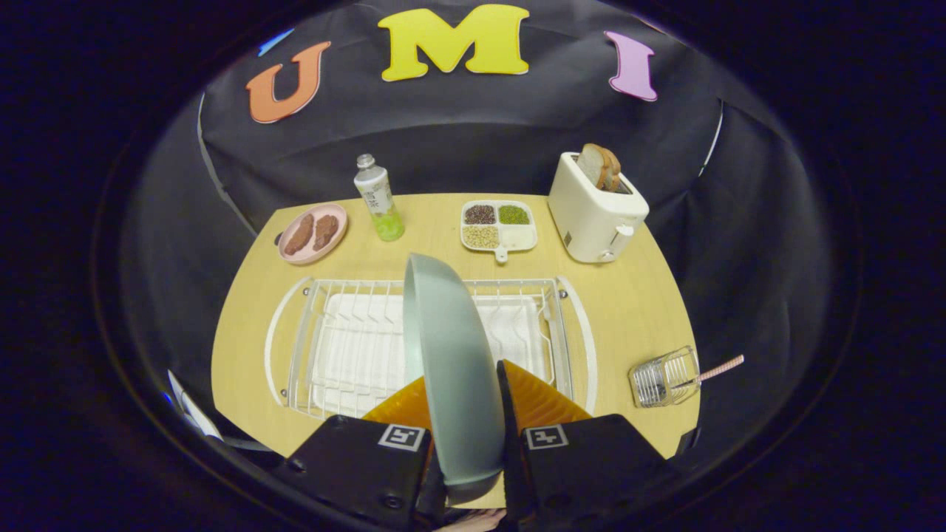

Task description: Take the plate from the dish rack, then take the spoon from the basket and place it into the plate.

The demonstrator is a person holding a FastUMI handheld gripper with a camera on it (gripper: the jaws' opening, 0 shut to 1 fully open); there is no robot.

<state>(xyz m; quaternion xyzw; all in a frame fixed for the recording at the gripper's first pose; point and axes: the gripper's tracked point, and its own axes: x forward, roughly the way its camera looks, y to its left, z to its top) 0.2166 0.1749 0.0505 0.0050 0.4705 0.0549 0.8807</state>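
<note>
The plate (451, 355), clamped upright in the jaws, hangs above the dish rack (569, 332); the spoon (720, 367) waits in the basket (664, 378) on the desk's (628, 295) right.

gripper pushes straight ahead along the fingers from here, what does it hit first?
The gripper is shut on the grey plate, held on edge between the fingers. Straight ahead, the plate's far edge would likely meet the white dish rack first, probably its rear rail. Beyond that sits the divided tray of grains. Depth is uncertain.
</note>
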